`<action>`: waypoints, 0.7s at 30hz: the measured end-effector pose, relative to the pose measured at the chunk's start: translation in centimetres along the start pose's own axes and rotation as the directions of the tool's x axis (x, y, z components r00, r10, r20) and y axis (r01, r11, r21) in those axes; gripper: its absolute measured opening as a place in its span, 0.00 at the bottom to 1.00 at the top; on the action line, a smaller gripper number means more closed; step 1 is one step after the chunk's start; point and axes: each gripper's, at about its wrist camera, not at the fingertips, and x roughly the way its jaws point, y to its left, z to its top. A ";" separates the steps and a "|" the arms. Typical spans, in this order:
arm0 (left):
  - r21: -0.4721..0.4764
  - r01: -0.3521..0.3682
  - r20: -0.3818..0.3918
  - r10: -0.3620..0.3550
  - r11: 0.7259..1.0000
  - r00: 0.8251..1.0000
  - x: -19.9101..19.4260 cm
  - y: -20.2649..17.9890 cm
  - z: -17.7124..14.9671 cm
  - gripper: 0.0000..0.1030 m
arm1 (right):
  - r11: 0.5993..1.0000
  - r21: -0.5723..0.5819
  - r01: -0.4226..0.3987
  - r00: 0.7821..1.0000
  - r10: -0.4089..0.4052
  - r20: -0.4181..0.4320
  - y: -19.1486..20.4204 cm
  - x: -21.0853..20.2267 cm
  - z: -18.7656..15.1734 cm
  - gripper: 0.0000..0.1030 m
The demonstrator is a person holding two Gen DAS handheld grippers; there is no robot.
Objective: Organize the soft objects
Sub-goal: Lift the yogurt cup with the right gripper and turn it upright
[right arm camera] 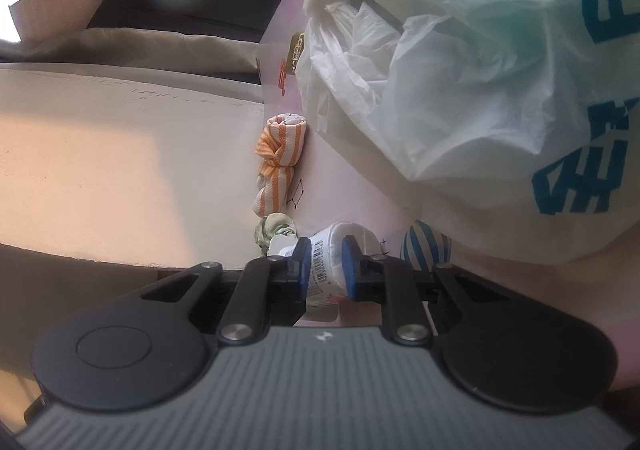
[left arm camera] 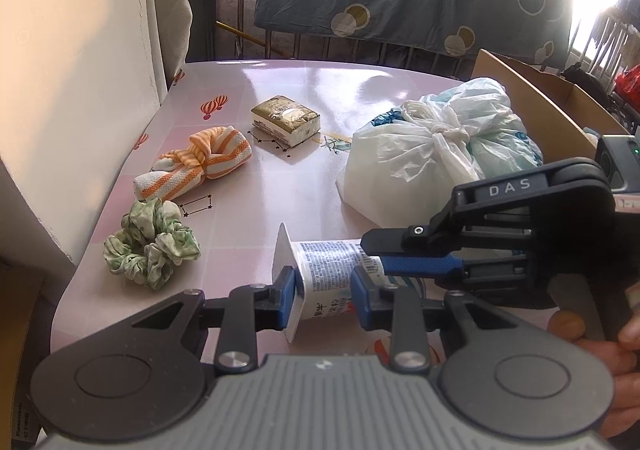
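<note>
1. Your left gripper has its blue pads closed on the white tube, a narrow gap between them filled by the tube's body. One pad sits just behind the flat crimped end and the other farther along the printed side.
2. Your right gripper comes in from the right of the tube and is clamped on its far, narrower end. The right wrist view shows its jaws nearly together, with the tube pinched between both pads.
3. The tube lies on its side with its long axis running left to right across the pink table. Its flat crimped end points left, toward the green scrunchie, and stands on edge.
4. Both of your grippers hold the same tube, one at each end. Whether it is lifted clear of the table you cannot tell.
5. The green scrunchie lies just left of the tube, apart from it.
6. The knotted orange-striped cloth lies beyond the scrunchie, farther from the tube.
7. The gold-wrapped tissue pack sits well behind the tube, toward the far table edge.
8. The tied white plastic bag rests behind and to the right of the tube, close to your right gripper.
</note>
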 end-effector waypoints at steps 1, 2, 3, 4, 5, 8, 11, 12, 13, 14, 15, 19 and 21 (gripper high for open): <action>0.000 -0.006 0.005 0.006 1.000 1.000 -0.3 0.0 -0.1 0.31 | 1.000 0.008 -0.006 1.000 0.006 -0.005 0.0 0.2 -0.1 0.15; 0.000 -0.011 0.011 0.011 1.000 1.000 -0.6 0.0 -0.2 0.31 | 1.000 0.018 -0.012 1.000 0.012 -0.012 -0.1 0.4 -0.2 0.15; 0.001 -0.017 0.016 0.017 1.000 1.000 -0.8 0.0 -0.3 0.31 | 0.999 0.027 -0.018 1.000 0.019 -0.020 -0.2 0.6 -0.4 0.15; 0.002 -0.022 0.022 0.022 1.000 1.000 -1.1 0.0 -0.4 0.31 | 0.999 0.039 -0.025 0.999 0.026 -0.027 -0.3 0.8 -0.5 0.15; 0.004 -0.027 0.025 0.027 1.000 0.999 -1.2 -0.1 -0.4 0.31 | 0.998 0.050 -0.030 0.999 0.032 -0.032 -0.4 1.1 -0.6 0.15; 0.011 -0.034 0.031 0.034 0.999 0.999 -1.4 -0.2 -0.4 0.31 | 0.997 0.072 -0.039 0.998 0.042 -0.042 -0.7 1.6 -0.9 0.15; 0.021 -0.022 0.038 0.021 1.000 0.999 -1.5 -0.5 -0.2 0.31 | 0.997 0.076 -0.029 0.999 0.032 -0.038 -0.7 2.0 -1.0 0.15; 0.028 -0.015 0.043 0.013 0.999 0.999 -1.5 -0.8 -0.1 0.31 | 0.997 0.078 -0.022 0.999 0.025 -0.034 -0.7 1.9 -1.0 0.15; 0.036 -0.008 0.046 0.007 0.999 0.999 -1.5 -1.0 0.0 0.31 | 0.997 0.079 -0.016 0.999 0.018 -0.030 -0.8 1.5 -1.0 0.16; 0.048 0.000 0.049 -0.003 0.999 0.999 -1.4 -1.3 0.0 0.31 | 0.997 0.078 -0.011 1.000 0.013 -0.025 -0.9 1.4 -1.0 0.16; 0.058 0.008 0.051 -0.011 0.998 0.999 -1.3 -1.6 0.0 0.31 | 0.997 0.076 -0.003 1.000 0.005 -0.021 -0.9 1.3 -0.9 0.17; 0.080 0.031 0.046 -0.035 0.996 0.998 -0.7 -2.4 0.1 0.31 | 0.997 0.066 0.040 0.999 -0.040 -0.002 -1.1 0.5 -0.7 0.18; 0.088 0.045 0.040 -0.049 0.995 0.998 -0.5 -2.8 0.0 0.31 | 0.995 0.064 0.071 0.997 -0.071 0.003 -1.2 0.3 -0.7 0.18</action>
